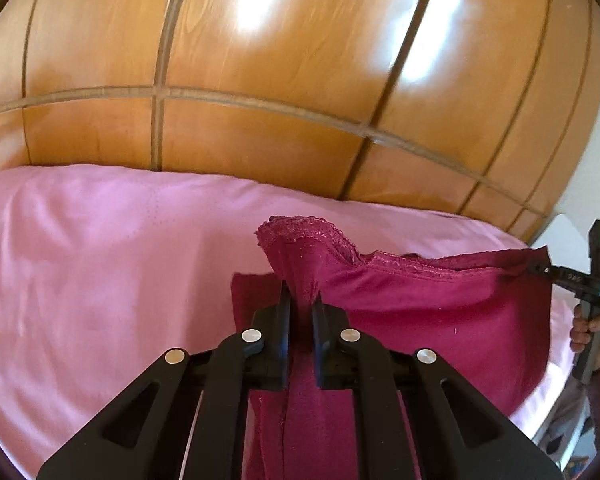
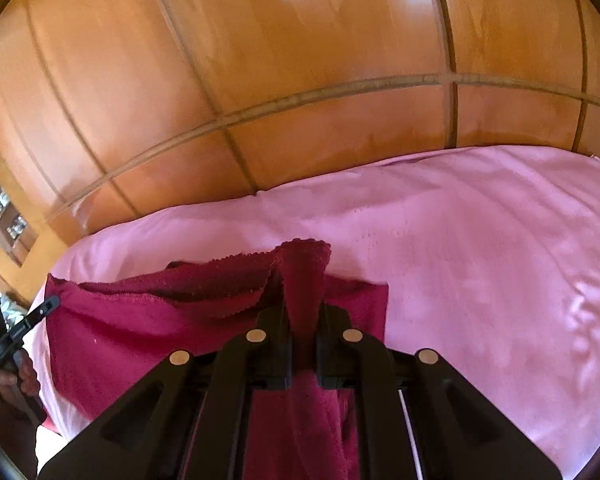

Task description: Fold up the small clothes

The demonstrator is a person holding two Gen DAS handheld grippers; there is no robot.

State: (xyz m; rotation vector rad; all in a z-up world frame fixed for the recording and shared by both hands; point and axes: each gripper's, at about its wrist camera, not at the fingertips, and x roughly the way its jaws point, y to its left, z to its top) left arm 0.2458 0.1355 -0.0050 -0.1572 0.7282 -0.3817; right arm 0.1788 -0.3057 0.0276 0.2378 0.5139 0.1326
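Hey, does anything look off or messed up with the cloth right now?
Nothing damaged. The garment hangs stretched between the left gripper and right gripper above the sheet; its lace edge bunches and sags unevenly between them.

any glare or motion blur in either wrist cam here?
Left wrist: two blown-out glare patches on the glossy wooden wardrobe, wood grain fairly sharp, maroon garment crisp. Right wrist: one fainter glare spot at the top, wood smeared by blur, pink bedsheet soft. Both: strong fisheye bending of the panel grooves, dark vignette corners.
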